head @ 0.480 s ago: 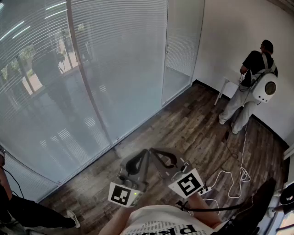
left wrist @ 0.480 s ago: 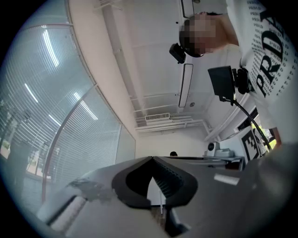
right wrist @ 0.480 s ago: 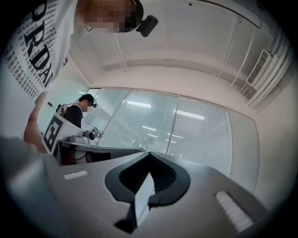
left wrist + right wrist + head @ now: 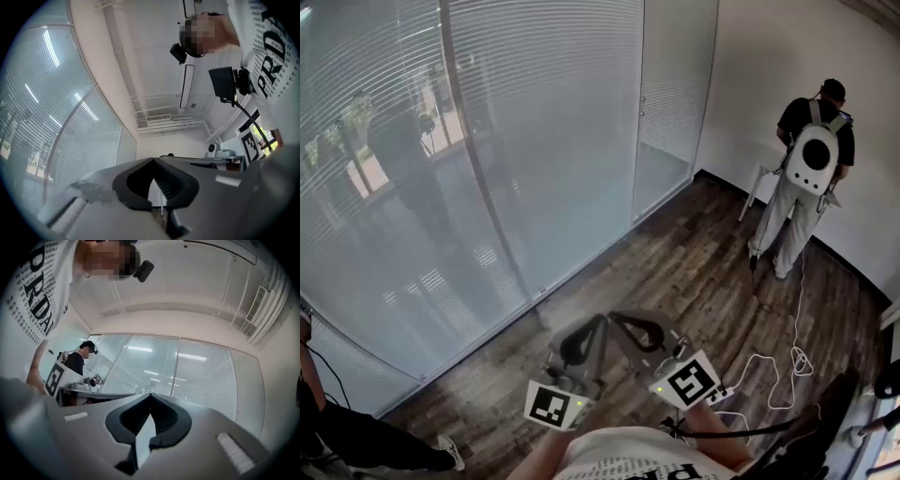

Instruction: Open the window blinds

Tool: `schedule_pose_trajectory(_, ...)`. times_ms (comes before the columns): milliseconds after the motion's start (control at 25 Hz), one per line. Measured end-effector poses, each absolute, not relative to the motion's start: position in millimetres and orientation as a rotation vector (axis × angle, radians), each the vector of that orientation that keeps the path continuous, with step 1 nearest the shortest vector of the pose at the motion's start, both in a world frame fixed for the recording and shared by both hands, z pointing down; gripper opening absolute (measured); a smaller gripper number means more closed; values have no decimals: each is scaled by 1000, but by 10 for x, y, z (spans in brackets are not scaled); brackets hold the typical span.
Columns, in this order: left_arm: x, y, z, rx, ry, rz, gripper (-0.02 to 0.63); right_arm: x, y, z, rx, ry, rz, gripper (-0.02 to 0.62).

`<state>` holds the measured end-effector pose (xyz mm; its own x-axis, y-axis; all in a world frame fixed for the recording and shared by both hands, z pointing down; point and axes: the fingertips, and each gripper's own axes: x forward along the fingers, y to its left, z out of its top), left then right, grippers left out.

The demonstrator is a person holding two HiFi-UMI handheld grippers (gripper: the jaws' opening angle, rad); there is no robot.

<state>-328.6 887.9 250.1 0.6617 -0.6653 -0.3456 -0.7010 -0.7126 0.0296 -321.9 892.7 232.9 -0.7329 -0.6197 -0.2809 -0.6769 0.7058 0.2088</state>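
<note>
While both claws sit low by my chest, I read this as pre-approach. The left gripper (image 4: 152, 161) and right gripper (image 4: 150, 397) each have jaws pressed together, holding nothing. The blinds (image 4: 544, 112) cover the glass wall ahead, slats closed, well apart from me. Next I need to walk up and find the control; I can't spot it from here.

The only legible print is the large black lettering "PRD", its remaining letters cut off or folded, on the person's white shirt (image 4: 268, 56); the rows of smaller characters beside it are unreadable.
</note>
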Motion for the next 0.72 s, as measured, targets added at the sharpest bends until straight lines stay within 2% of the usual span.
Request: schedule_pose_trajectory(720, -3463, 8809, 2822, -2853, 1107, 497, -9, -3397, 8855, 2725, -1144, 2805, 394, 7)
